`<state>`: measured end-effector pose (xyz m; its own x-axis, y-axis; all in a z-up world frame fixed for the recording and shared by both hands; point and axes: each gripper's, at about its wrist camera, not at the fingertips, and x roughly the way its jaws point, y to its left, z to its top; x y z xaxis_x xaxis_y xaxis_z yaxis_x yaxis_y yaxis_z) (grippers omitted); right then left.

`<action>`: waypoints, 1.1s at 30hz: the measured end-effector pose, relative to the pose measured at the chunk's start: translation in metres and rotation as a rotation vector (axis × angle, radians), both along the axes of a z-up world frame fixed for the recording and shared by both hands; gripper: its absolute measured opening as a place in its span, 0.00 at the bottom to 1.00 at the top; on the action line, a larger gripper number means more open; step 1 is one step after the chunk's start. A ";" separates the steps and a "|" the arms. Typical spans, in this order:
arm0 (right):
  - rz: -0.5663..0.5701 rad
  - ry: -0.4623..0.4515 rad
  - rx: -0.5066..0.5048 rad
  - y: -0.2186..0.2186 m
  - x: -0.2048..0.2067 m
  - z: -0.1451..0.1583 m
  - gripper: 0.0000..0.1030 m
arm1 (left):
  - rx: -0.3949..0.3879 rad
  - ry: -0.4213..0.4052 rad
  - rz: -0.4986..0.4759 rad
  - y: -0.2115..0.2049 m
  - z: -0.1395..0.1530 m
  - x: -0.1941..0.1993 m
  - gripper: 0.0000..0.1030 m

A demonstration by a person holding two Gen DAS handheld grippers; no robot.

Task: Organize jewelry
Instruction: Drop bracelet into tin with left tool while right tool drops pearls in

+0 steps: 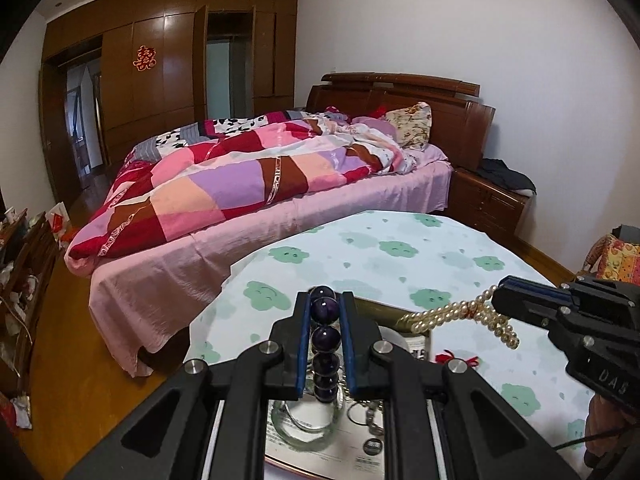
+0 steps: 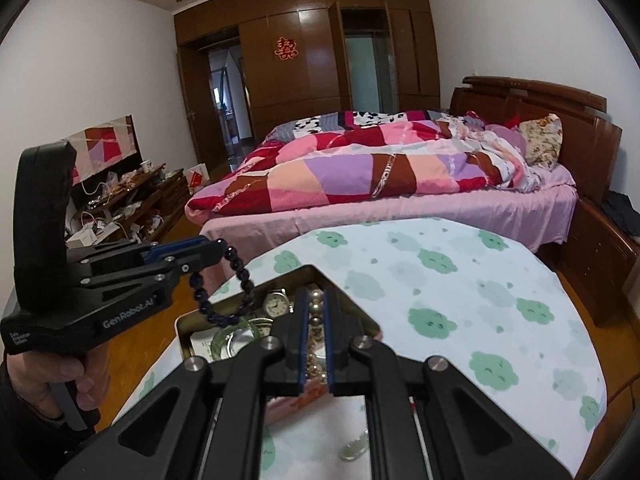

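My left gripper is shut on a dark purple bead bracelet; from the right wrist view the left gripper holds the bracelet hanging over the gold tin box. My right gripper is shut on a pearl necklace; in the left wrist view the right gripper holds the pearls draped above the box. The box holds a small watch, a green bangle and other pieces.
The box sits on a table with a white cloth with green clouds. A red tassel lies on the cloth. A bed with a patchwork quilt stands behind. A cluttered wooden cabinet is at the left.
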<state>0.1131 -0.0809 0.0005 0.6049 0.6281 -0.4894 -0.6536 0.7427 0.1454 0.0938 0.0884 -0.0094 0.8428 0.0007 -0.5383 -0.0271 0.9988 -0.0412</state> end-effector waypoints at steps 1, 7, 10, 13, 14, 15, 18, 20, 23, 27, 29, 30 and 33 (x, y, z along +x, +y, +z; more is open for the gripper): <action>0.004 0.000 -0.005 0.005 0.001 -0.002 0.08 | -0.003 0.002 0.000 0.001 -0.001 0.003 0.13; 0.010 0.005 -0.030 0.026 0.007 -0.014 0.08 | 0.002 0.036 0.008 0.007 -0.013 0.019 0.14; 0.007 0.005 -0.048 0.036 0.010 -0.020 0.08 | 0.004 0.050 0.011 0.007 -0.020 0.023 0.14; 0.002 0.008 -0.065 0.042 0.014 -0.029 0.08 | 0.007 0.068 0.011 0.008 -0.028 0.027 0.14; 0.000 0.009 -0.070 0.043 0.016 -0.031 0.08 | 0.007 0.073 0.010 0.007 -0.029 0.028 0.14; -0.002 0.012 -0.073 0.044 0.017 -0.033 0.08 | 0.008 0.078 0.010 0.007 -0.032 0.029 0.14; -0.011 0.029 -0.084 0.047 0.019 -0.041 0.08 | 0.010 0.089 0.009 0.006 -0.037 0.031 0.14; -0.017 0.042 -0.091 0.046 0.021 -0.046 0.08 | 0.009 0.098 0.011 0.007 -0.041 0.032 0.14; -0.025 0.067 -0.106 0.045 0.026 -0.053 0.08 | 0.008 0.106 0.010 0.006 -0.044 0.034 0.14; -0.033 0.100 -0.115 0.042 0.030 -0.061 0.08 | 0.015 0.114 0.003 0.003 -0.048 0.035 0.14; -0.037 0.107 -0.119 0.041 0.030 -0.065 0.08 | 0.020 0.119 0.001 0.001 -0.050 0.036 0.14; -0.038 0.110 -0.120 0.041 0.030 -0.066 0.08 | 0.022 0.121 0.001 0.001 -0.051 0.037 0.14; -0.041 0.114 -0.122 0.040 0.029 -0.068 0.08 | 0.024 0.130 0.001 0.001 -0.055 0.039 0.14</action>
<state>0.1421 -0.0408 -0.0670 0.5646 0.5362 -0.6274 -0.6070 0.7849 0.1246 0.1326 0.0898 -0.0647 0.7658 0.0160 -0.6429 -0.0321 0.9994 -0.0134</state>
